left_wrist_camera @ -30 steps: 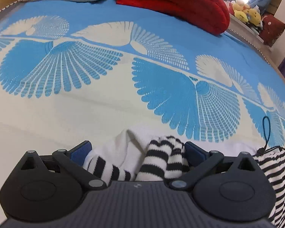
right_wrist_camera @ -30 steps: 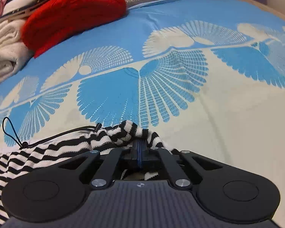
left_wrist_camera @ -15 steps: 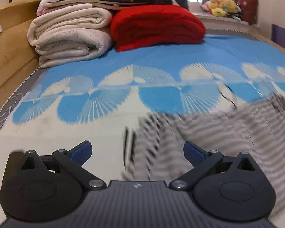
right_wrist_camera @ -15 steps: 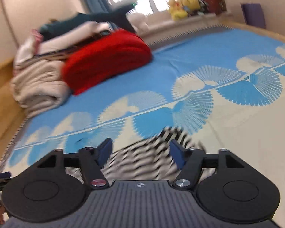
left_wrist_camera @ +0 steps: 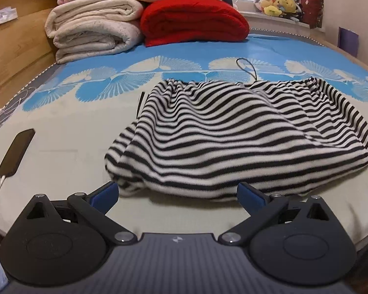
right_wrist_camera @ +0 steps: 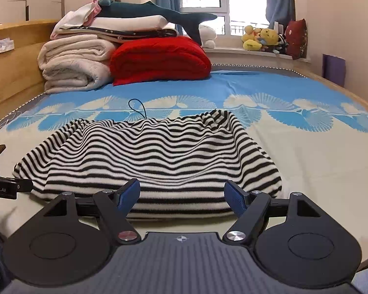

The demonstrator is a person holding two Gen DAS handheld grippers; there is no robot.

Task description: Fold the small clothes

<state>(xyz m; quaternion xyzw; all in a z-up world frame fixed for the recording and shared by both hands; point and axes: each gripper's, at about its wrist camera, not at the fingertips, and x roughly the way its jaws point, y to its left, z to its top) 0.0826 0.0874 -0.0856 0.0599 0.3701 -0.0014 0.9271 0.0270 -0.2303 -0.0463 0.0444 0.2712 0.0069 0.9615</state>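
A black-and-white striped garment (left_wrist_camera: 245, 134) (right_wrist_camera: 159, 156) lies folded over on the blue-and-cream bed cover (left_wrist_camera: 61, 112), with a black drawstring loop (left_wrist_camera: 245, 66) (right_wrist_camera: 137, 107) at its far edge. My left gripper (left_wrist_camera: 176, 193) hovers open just short of the garment's near left corner, and its blue pads touch nothing. The right gripper (right_wrist_camera: 182, 193) is open too, its pads standing above the near folded edge without pressing on the cloth.
A dark phone (left_wrist_camera: 16, 152) on a white cable lies on the bed at the left. Folded cream blankets (left_wrist_camera: 93, 29) and a red blanket (left_wrist_camera: 193, 19) are stacked at the far end by the wooden headboard (left_wrist_camera: 17, 36). Plush toys (right_wrist_camera: 262, 36) sit on the window sill.
The right gripper opened and let go of the striped cloth. Both grippers drew back and rose toward the bed's near edge. The garment now lies spread on the cover.
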